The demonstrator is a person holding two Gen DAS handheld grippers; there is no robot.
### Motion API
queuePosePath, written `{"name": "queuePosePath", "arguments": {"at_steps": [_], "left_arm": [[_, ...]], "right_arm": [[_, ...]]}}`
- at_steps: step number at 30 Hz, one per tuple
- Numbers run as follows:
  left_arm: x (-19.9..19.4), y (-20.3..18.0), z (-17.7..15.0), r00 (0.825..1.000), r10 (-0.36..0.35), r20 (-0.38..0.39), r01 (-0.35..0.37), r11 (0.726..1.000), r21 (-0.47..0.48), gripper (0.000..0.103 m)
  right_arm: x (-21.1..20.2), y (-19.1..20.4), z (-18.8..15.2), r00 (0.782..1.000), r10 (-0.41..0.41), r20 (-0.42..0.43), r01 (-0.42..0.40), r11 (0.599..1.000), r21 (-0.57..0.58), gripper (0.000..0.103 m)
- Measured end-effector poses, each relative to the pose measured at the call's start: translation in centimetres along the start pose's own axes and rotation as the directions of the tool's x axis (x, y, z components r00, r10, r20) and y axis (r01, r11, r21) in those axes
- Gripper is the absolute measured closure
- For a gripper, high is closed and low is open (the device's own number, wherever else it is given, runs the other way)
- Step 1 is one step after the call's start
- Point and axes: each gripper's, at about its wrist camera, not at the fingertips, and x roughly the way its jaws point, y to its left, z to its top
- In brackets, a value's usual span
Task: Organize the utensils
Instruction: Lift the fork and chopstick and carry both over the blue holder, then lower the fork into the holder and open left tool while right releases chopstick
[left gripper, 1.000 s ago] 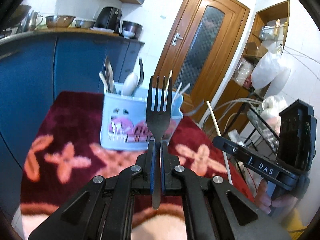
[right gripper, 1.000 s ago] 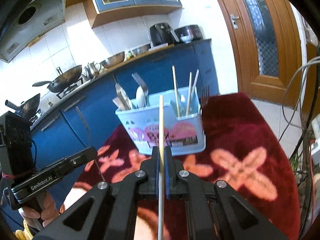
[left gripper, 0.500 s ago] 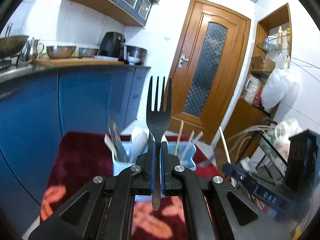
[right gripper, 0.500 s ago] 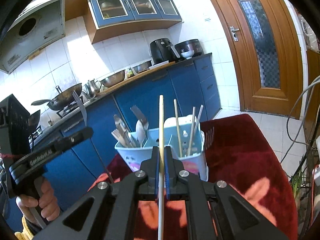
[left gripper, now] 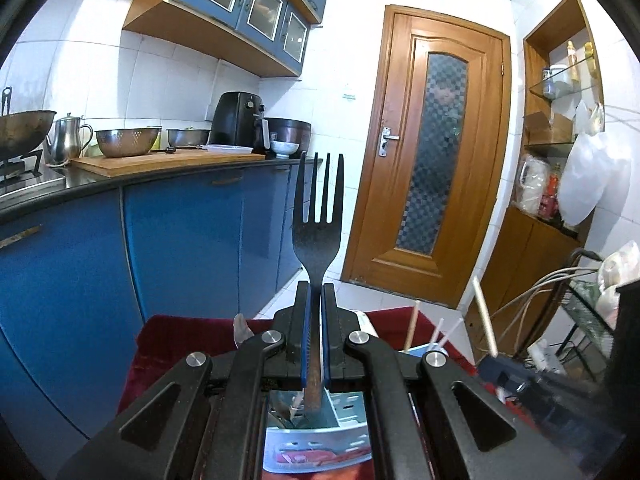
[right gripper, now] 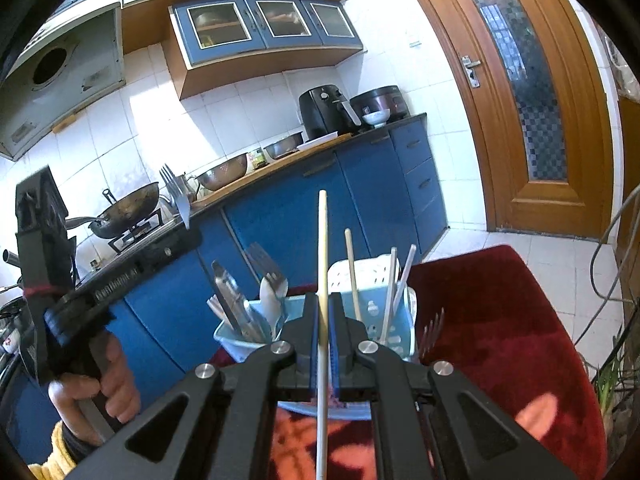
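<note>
- My left tool [left gripper: 316,344] is clamped on the fork [left gripper: 318,216], tines up, directly above the caddy [left gripper: 316,446].
- My right tool [right gripper: 323,340] pinches a chopstick [right gripper: 322,240] near the caddy's chopsticks compartment [right gripper: 372,280].
- Risk: I judge the fork's handle could catch the divider and tip the caddy.

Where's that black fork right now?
In the left wrist view, the fork stands upright, clamped in the left gripper, directly above the blue utensil caddy.
</note>
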Motion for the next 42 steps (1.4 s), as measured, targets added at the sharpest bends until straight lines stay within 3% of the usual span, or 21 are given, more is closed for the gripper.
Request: {"name": "queuePosePath", "arguments": {"at_steps": [8, 17, 31, 32, 33, 35, 40, 42], "left_arm": [[2.3, 0.6, -2.1, 1.0, 0.006, -0.029, -0.007, 1.0, -0.011, 0.101], [3.5, 1.4, -3.6, 0.999, 0.001, -0.041, -0.002, 1.0, -0.022, 0.101], [4.7, 1.4, -5.4, 0.996, -0.043, -0.084, 0.041, 0.999, -0.021, 0.101], [4.7, 1.4, -5.4, 0.995, -0.043, -0.086, 0.041, 0.999, -0.019, 0.101], [4.6, 1.4, -5.4, 0.996, -0.039, -0.086, 0.037, 0.999, -0.021, 0.101], [4.6, 1.3, -5.4, 0.995, -0.039, -0.096, 0.037, 0.999, -0.025, 0.1], [3.6, 1.3, -5.3, 0.995, -0.038, -0.097, 0.034, 0.999, -0.04, 0.072], [2.8, 1.2, -5.1, 0.996, -0.031, -0.087, 0.028, 0.999, -0.037, 0.071]], "right_arm": [[2.9, -0.4, 1.7, 0.995, -0.051, 0.084, 0.051, 0.999, 0.005, 0.097], [5.8, -0.2, 2.8, 0.965, -0.114, 0.235, 0.131, 0.99, -0.056, 0.097], [7.4, -0.6, 0.9, 0.965, -0.131, 0.229, 0.161, 0.98, -0.117, 0.097], [7.4, -0.6, 0.8, 0.967, -0.131, 0.219, 0.159, 0.98, -0.117, 0.093], [7.4, -0.7, 0.8, 0.97, -0.132, 0.206, 0.157, 0.981, -0.113, 0.082], [7.1, -0.8, 0.6, 0.973, -0.119, 0.198, 0.141, 0.985, -0.102, 0.07], [5.6, -0.8, 0.9, 0.974, -0.104, 0.199, 0.122, 0.989, -0.079, 0.064], [4.7, -0.6, 1.1, 0.975, -0.094, 0.203, 0.111, 0.991, -0.071, 0.063]]}}
